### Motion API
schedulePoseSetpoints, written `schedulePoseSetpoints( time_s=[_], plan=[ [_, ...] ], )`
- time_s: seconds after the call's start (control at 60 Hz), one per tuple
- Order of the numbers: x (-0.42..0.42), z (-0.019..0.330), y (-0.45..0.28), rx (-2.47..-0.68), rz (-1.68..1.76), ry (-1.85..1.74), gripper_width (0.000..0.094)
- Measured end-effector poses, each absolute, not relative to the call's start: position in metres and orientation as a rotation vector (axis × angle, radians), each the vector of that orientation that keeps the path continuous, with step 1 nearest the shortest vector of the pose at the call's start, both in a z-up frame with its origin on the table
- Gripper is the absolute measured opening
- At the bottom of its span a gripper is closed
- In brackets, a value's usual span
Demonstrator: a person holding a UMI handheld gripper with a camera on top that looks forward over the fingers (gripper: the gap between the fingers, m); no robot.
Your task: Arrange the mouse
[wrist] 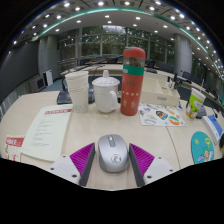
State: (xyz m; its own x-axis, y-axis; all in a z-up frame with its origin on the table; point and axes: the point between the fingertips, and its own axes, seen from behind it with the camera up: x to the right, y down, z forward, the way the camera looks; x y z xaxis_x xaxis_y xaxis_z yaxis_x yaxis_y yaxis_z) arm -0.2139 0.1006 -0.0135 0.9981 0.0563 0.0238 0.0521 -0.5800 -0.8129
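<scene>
A grey mouse point(113, 152) lies on a pale, cream-coloured table point(95, 125), between the magenta pads point(82, 158) of the gripper point(112, 160), whose jaws stand wide with a gap at either side of it. Beyond the mouse stands a tall red bottle point(132, 82), with a white mug point(105, 93) just to its left, a booklet point(45, 130) nearer on the left and colourful papers point(162, 116) to its right. Behind the bottle the room opens into a large office with ceiling lights point(100, 5) and windows point(105, 42).
</scene>
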Motion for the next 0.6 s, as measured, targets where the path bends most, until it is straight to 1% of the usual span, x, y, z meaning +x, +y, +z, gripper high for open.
schedulePoseSetpoints(
  time_s=[0.05, 0.067, 0.1, 0.283, 0.383, 0.483, 0.533, 0.6],
  plan=[
    [-0.213, -0.013, 0.105, -2.191, 0.0, -0.07, 0.0547],
    [-0.213, -0.013, 0.106, -2.191, 0.0, -0.07, 0.053],
    [-0.213, -0.013, 0.108, -2.191, -0.001, -0.078, 0.0518],
    [-0.214, -0.013, 0.108, -2.194, -0.004, -0.109, 0.0385],
    [-0.215, -0.002, 0.105, -2.177, 0.004, -0.14, 0.0358],
    [-0.214, 0.039, 0.098, -2.115, 0.033, -0.158, 0.0359],
    [-0.21, 0.07, 0.094, -2.072, 0.068, -0.141, 0.0359],
    [-0.196, 0.123, 0.087, -2.001, 0.103, -0.113, 0.0358]
  ],
)
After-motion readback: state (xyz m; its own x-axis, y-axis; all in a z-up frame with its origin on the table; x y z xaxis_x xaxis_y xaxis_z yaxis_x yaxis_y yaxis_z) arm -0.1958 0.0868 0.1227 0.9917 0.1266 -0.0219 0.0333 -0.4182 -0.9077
